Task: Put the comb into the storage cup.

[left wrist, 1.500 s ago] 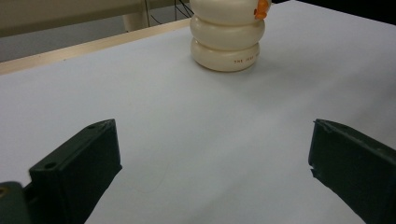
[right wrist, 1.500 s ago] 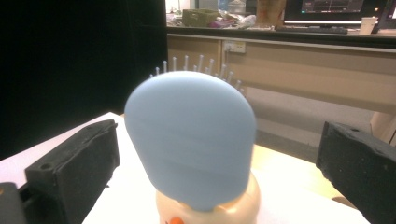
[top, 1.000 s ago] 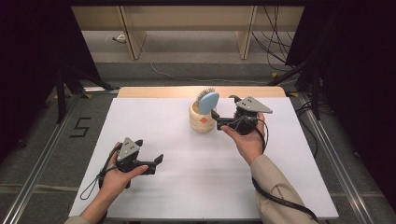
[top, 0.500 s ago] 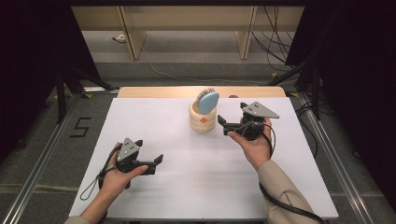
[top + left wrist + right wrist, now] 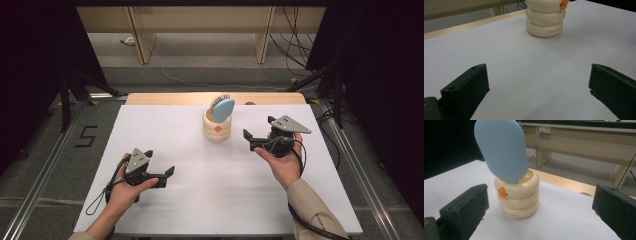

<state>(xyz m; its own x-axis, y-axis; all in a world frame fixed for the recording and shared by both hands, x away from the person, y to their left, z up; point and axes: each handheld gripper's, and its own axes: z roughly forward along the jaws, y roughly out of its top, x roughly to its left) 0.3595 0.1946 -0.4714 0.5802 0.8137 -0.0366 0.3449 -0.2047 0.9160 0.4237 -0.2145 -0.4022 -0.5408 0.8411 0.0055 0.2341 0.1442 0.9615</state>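
Note:
A cream ringed cup (image 5: 217,126) (image 5: 517,197) (image 5: 545,18) with a small orange mark stands upright at the table's back middle. A light-blue hairbrush (image 5: 221,108) (image 5: 502,150) stands in it, head up, bristles facing away. My right gripper (image 5: 256,131) (image 5: 541,212) is open, held a little to the right of the cup with its jaws pointing at it and nothing between them. My left gripper (image 5: 166,177) (image 5: 539,93) rests low at the front left, open and empty, far from the cup.
The white table top (image 5: 210,200) has a wooden strip (image 5: 165,98) along its far edge. Metal rails (image 5: 45,165) run along both sides on the floor. Wooden furniture legs (image 5: 262,40) and cables (image 5: 295,25) lie beyond the table.
My right gripper has drawn back to the right and slightly toward the person, away from the cup and brush. The left gripper has stayed put.

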